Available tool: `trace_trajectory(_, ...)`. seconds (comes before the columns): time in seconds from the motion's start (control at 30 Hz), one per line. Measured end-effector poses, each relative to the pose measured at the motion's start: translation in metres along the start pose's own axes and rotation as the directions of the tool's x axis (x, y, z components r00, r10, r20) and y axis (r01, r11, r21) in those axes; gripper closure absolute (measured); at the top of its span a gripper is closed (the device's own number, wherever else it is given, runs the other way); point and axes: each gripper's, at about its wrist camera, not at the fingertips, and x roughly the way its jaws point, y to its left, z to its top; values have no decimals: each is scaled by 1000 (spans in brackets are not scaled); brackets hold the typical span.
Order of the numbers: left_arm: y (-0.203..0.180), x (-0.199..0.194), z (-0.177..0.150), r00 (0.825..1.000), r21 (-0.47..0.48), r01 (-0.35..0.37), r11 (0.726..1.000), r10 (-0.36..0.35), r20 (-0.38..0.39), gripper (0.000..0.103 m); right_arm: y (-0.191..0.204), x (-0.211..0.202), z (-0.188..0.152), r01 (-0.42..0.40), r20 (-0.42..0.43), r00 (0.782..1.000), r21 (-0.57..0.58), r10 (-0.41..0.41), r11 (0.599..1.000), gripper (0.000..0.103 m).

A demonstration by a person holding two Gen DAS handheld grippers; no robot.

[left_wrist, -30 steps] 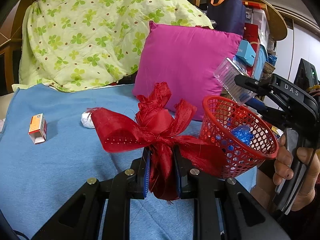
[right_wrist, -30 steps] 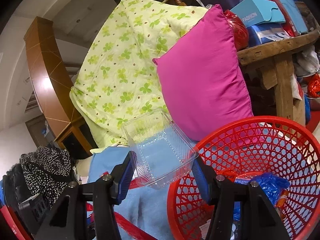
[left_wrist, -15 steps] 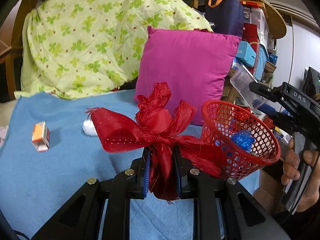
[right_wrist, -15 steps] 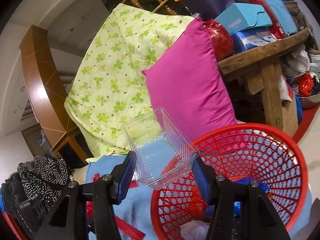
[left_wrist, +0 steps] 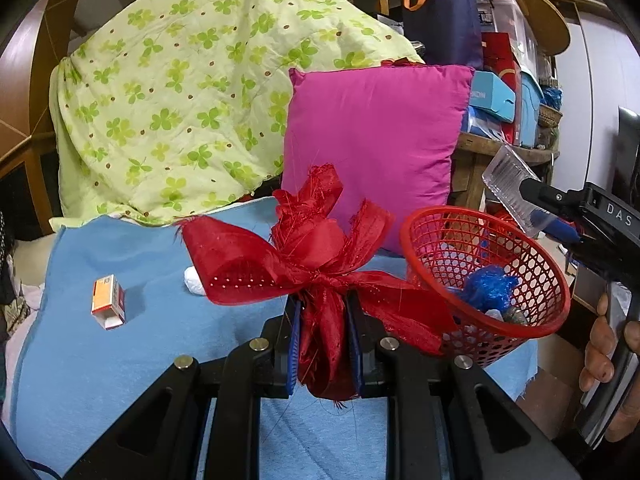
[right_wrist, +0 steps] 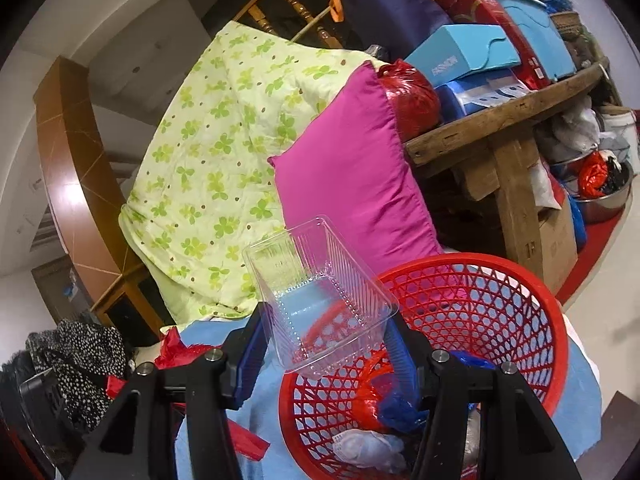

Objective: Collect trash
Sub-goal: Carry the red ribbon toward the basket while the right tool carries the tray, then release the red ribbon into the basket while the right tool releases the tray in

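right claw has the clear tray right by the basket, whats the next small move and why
Probably ease the right claw forward and open it: the clear plastic tray it grips hangs over the red basket's near rim, so it should fall in with the other trash.

Right gripper (right_wrist: 326, 344) clamps clear plastic tray (right_wrist: 318, 292) between blue pads, tray tilted above near rim of red mesh basket (right_wrist: 520, 320). Basket holds crumpled blue, red, white scraps. Pink pillow (right_wrist: 352, 184) behind, leaning on green clover quilt (right_wrist: 216, 168). Blue cloth (right_wrist: 580, 400) under basket.
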Motion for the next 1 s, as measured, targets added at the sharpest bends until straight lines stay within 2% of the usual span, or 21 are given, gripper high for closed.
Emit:
trace_trajectory(0.8,-71,-10,33,999,171,-14,985,7,42,81,-37,-13,17,-27,38,999,76,24,997,44)
trace_trajectory(1.0,-79,-6,43,999,161,26,987,-32,31,81,-51,-19,21,-17,53,999,114,11,993,44)
